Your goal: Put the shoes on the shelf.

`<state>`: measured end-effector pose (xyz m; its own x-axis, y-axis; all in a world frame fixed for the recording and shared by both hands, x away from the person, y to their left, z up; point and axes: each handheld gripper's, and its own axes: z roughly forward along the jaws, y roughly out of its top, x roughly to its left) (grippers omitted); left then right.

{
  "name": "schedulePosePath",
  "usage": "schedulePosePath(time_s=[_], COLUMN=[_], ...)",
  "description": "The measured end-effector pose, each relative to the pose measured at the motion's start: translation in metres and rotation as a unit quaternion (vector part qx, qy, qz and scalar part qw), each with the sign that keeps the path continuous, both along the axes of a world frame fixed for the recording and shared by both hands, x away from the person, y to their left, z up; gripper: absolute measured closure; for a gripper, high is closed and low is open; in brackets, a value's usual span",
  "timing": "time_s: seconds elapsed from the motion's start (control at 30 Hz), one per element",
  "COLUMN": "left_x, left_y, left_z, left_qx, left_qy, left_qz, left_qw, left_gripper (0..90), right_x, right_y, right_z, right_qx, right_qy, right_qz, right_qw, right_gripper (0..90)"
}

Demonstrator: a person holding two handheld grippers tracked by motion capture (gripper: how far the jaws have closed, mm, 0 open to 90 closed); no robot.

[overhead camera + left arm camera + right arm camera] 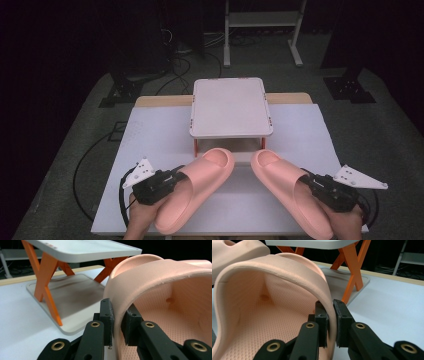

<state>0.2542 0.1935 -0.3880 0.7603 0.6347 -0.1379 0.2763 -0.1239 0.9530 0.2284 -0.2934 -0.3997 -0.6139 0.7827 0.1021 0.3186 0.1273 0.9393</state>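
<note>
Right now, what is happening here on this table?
A person holds a gripper in each hand. The left gripper is shut on the strap of the left pink slipper, and the right gripper on the strap of the right slipper. Both slippers point toward the small white rack with orange legs.

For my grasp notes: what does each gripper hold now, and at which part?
Each holds one pink slipper by its strap edge: left gripper on the left slipper, right gripper on the right slipper.
</note>
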Motion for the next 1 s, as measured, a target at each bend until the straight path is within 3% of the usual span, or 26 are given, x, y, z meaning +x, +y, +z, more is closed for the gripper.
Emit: schedulePosePath(time_s=[0.57,1.0], left_x=[0.005,0.022], left_y=[-0.008,-0.019], left_z=[0.028,0.046], left_qx=[-0.001,-0.004], left_qy=[-0.022,-0.028], left_qz=[-0.012,-0.016], left_qw=[0.9997,0.9995], left_gripper=[80.2,80.2], right_x=[-0.002,0.01], right_y=[0.002,0.011], right_z=[0.026,0.043], right_qx=[0.014,0.023], right_qy=[-0.021,-0.029], right_qz=[0.002,-0.003], right_qw=[0.9997,0.9993], right_gripper=[82.0,82.0])
